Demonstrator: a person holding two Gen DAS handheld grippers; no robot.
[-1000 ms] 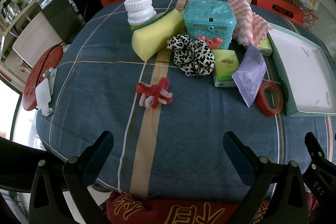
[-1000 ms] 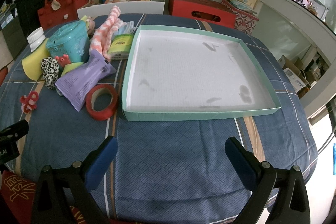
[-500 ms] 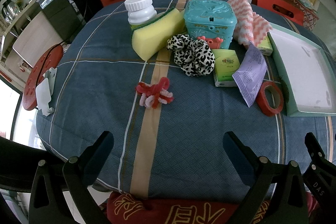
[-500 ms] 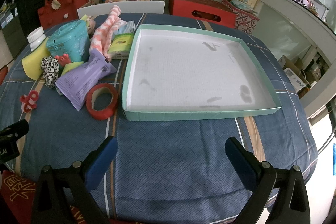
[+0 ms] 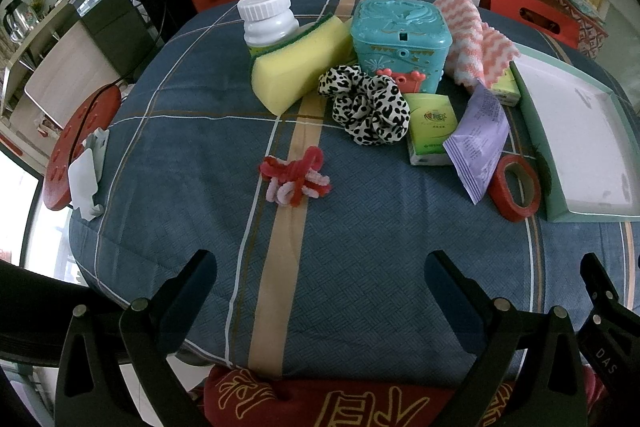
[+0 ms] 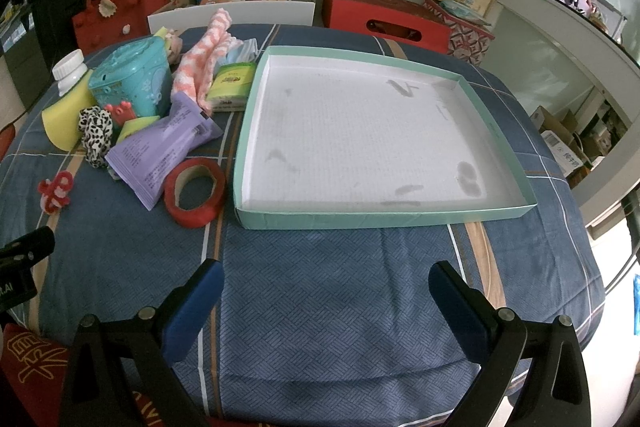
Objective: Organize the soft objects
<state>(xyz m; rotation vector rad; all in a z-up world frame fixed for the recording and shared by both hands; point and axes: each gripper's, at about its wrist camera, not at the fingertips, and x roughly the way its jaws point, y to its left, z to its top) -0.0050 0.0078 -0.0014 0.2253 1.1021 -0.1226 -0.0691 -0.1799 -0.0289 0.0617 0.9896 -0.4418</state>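
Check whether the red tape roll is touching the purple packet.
Touching. The left wrist view shows the purple packet lying with its lower corner over the red tape roll's rim, no cloth visible between; the right wrist view agrees.

In the left wrist view the teal tray [image 5: 536,131] runs off the right picture edge, so its far side is cut away. The teal box [image 5: 400,39] hides the lower part of the pink striped cloth [image 5: 472,31], and the yellow sponge [image 5: 296,67] covers the white bottle's [image 5: 268,19] base. Print on the purple packet [image 6: 160,151] is too small to read.
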